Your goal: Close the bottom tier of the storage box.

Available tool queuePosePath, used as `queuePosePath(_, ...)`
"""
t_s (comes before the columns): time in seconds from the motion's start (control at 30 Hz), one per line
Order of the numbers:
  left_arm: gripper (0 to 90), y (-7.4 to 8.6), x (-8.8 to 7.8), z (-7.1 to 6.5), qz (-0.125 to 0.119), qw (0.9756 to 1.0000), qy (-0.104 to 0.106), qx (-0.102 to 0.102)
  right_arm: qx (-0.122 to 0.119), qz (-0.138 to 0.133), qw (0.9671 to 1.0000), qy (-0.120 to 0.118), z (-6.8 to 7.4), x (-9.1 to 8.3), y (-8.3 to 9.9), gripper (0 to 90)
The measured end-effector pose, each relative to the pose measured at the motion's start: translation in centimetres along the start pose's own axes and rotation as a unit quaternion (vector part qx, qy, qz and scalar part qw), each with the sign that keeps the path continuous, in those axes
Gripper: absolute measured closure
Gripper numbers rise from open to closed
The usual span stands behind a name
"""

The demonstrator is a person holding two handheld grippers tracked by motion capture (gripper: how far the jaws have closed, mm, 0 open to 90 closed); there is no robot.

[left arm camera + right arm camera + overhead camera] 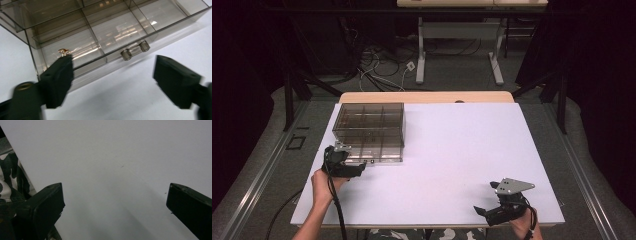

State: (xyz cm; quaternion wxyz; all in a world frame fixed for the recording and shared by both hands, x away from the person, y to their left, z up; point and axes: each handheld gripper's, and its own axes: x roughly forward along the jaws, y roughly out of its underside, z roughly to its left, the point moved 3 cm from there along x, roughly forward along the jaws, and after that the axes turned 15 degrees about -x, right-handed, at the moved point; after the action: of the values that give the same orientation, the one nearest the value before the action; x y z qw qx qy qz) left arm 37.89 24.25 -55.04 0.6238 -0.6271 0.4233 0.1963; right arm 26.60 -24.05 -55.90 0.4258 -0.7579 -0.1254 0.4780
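Note:
A smoky see-through box (369, 131) with divided compartments stands at the table's left rear. Its bottom drawer (100, 37) carries a clear bar handle (135, 50) on the front. My left gripper (357, 166) sits at the box's front left corner. In the left gripper view, my left gripper (113, 62) has its jaws apart just short of the drawer front, with the handle ahead between them and untouched. A small gold piece (63, 52) shows at the left jaw's tip. My right gripper (486, 197) rests near the front right edge; my right gripper (115, 188) is open over bare tabletop.
The white tabletop (452, 150) stretches wide between the two grippers. The table's near edge and camouflage trousers (10, 177) lie beside the right gripper. Behind the table, cables (377, 70) lie on the floor under another desk's legs (420, 55).

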Motion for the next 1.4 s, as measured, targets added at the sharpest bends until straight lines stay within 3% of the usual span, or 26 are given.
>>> queuePosePath(0.13,34.5,0.0,0.0,-0.1,0.000,1.0000,0.005,0.004,0.000,-0.002,1.0000,0.003,0.1,0.0,0.0,0.6)
queuePosePath(0.43,76.8,0.2,0.3,0.0,0.000,0.9999,0.006,0.013,0.000,0.001,1.0000,0.001,0.1,0.0,0.0,0.7)
queuePosePath(0.6,88.7,0.4,0.7,0.0,-0.001,0.9998,0.006,0.020,0.001,-0.003,1.0000,0.003,0.0,0.0,0.0,0.6)
queuePosePath(0.97,89.9,0.7,1.1,0.0,0.014,0.9998,-0.002,0.014,0.000,0.002,1.0000,0.000,0.1,0.0,0.0,0.7)
queuePosePath(1.4,89.9,0.8,1.9,-0.1,0.012,0.9997,-0.016,0.014,0.003,0.004,1.0000,-0.001,0.1,0.1,0.0,0.7)
